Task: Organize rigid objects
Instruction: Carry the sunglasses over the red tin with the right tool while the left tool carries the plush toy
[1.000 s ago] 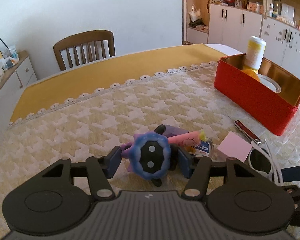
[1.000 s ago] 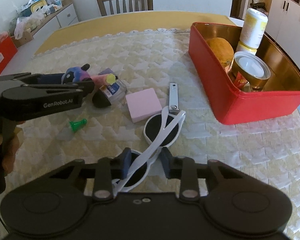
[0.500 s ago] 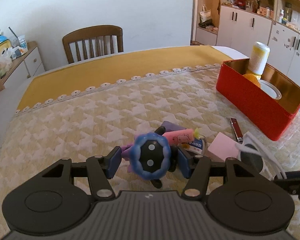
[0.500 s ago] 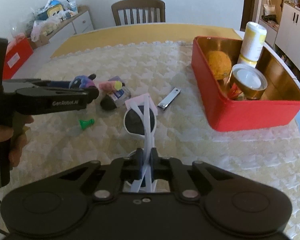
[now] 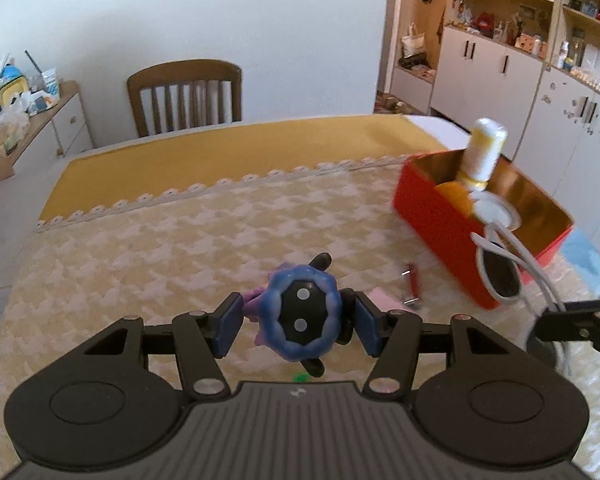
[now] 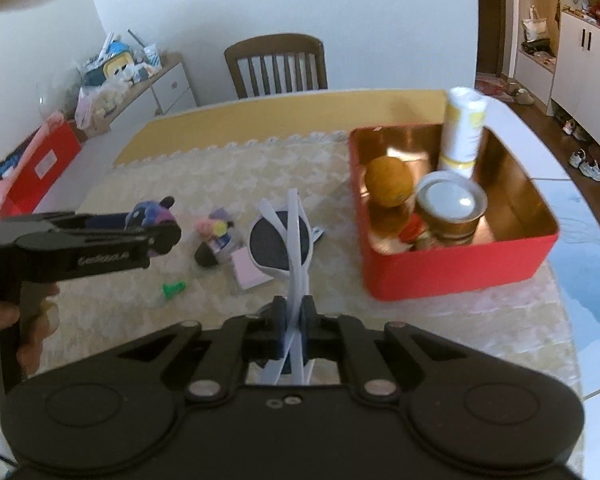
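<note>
sunglasses (image 6: 281, 240), white-framed with dark lenses, hang from my right gripper (image 6: 293, 322), whose jaws have just been closing and now pinch the folded white temples tight between the pads; the lenses dangle ahead of the fingertips, clear of the tablecloth (image 6: 220, 168). my left gripper (image 5: 296, 322) stands about half open, clamped on a blue and purple toy figure (image 5: 300, 320) that fills the gap between its pads. i judge the step in hand to be the carry: both pieces are lifted and bound for the red box (image 6: 460, 256), ahead and to the right of my right tool, already holding a bottle, a tin and an orange ball. next i need to bring the sunglasses over its rim, lower them into free space, then release.
</note>
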Available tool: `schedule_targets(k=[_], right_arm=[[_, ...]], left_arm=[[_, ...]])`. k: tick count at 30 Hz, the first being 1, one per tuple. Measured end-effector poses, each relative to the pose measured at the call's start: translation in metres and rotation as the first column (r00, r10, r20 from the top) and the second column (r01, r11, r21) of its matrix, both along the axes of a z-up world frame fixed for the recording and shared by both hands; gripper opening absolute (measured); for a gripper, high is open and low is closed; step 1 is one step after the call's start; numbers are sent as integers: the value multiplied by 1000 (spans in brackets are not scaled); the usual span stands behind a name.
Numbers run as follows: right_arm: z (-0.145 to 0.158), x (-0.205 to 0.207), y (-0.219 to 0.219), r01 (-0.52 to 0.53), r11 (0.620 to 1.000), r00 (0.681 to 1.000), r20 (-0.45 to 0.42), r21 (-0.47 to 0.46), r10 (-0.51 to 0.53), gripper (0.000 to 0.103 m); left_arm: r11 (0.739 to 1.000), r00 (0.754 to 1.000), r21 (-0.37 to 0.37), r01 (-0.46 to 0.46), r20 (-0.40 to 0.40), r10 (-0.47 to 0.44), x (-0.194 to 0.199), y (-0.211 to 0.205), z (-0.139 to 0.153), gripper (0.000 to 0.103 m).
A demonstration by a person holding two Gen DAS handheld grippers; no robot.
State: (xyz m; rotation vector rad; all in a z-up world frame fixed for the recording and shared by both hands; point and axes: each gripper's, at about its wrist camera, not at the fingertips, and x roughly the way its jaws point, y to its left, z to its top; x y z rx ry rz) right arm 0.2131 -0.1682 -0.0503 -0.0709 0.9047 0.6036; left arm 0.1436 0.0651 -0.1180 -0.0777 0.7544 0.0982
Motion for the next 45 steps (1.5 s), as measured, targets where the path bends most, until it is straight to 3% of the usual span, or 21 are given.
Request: schedule_targets(k=[12, 25, 33, 39, 45], right_arm=[[25, 44, -49, 19, 1000, 998, 59, 19, -20, 6], [10, 105, -94, 58, 998, 997, 41, 8, -58, 6], [4, 131, -95, -49, 998, 998, 45, -43, 50, 6], [0, 142, -77, -180, 978, 980, 71, -108, 188, 6], [-9, 159, -68, -241, 958, 965, 71, -154, 254, 6]], left_arm=[[998, 998, -38, 47, 42, -45, 28, -70, 33, 58], [995, 995, -4, 100, 8, -100, 80, -142, 24, 58], [996, 995, 18, 93, -44, -92, 112, -165, 9, 58], [996, 995, 50, 72, -70, -68, 123, -175, 0, 58], [996, 995, 71, 57, -90, -51, 133, -181, -8, 58]])
